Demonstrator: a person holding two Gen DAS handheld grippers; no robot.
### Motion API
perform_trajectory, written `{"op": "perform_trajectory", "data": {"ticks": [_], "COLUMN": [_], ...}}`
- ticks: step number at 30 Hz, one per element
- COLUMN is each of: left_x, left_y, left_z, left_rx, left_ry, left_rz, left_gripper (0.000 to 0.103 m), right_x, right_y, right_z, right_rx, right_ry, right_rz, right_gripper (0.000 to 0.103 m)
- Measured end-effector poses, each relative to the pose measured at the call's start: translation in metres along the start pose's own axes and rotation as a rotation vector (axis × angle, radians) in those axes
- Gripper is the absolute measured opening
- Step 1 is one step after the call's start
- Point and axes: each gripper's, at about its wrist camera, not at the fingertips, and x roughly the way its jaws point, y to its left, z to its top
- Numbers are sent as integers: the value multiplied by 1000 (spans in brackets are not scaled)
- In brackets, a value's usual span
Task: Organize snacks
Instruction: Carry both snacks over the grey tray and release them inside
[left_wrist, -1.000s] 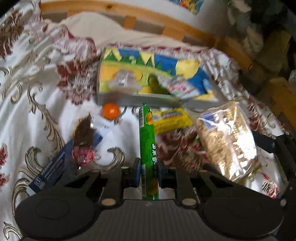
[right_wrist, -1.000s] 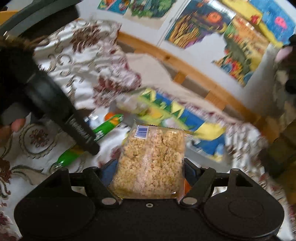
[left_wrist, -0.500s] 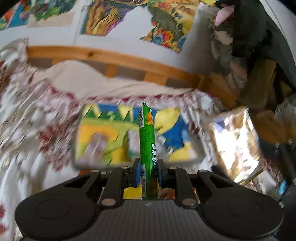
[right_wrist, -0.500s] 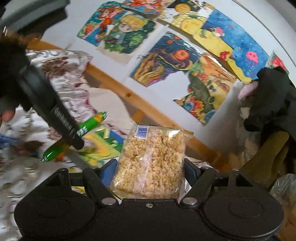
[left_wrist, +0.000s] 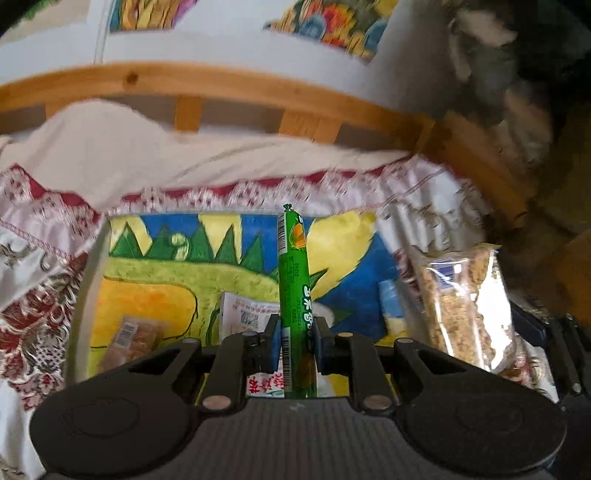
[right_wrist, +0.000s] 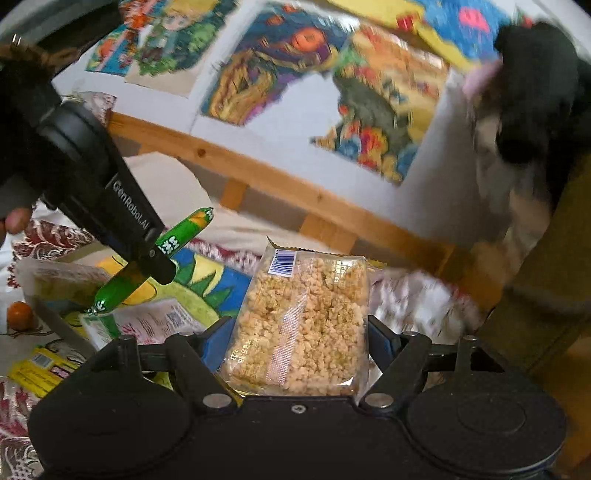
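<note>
We see the left gripper (left_wrist: 295, 349) clamped tight on a slim green sausage stick (left_wrist: 293, 280), a smooth glossy tube with a crimped tip and a barcode near its lower end. Its long axis runs straight out along the fingers, tip pointing away toward the wooden bed rail (left_wrist: 229, 83). It hangs above a shallow tray (left_wrist: 79, 295) with a white rim and a painted floor of green spikes, yellow and blue, where a few flat wrapped snacks lie.

The right gripper (right_wrist: 295, 347) has its jaws set wide and pressed on the sides of a clear crinkly packet of crumbly golden rice crisp (right_wrist: 301, 325), a flat rectangle, its barcode end pointing away from the gripper. It sits beside the tray's right edge, over the floral satin bedspread (left_wrist: 33, 321).
</note>
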Motion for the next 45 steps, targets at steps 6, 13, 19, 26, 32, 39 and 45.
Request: {"op": "perform_trajectory", "data": {"ticks": [6,13,19,26,32,39,45], "left_x": [45,62,59,47,19,-42,-99], "left_y": [-7,-12,-14,-7,-6,-15,-20], "left_z": [-7,-14,-14,-18,-23,-29,-47], "left_rx": [48,69,57,-2,-26,-9,36], "left_ry": [128,140,120,115,60,-105,-256], "left_rz": [59,90,106,125,118,117,160], "left_gripper": [19,19,19,22,41,74,99], "right_x": [24,41,51,44,18,-19,-63], "right_y": [-2,-3,4,9,1,-14,-16], "right_z": [-18,-24,-25,-23,-26,-18,3], "right_rx": [22,42,35,39,55,120,207], "right_ry": [57,95,125,117,73,3,-72], "right_rz": [50,96,127,146,109,56,44], "right_gripper": [76,76,77,82,91,100,102]}}
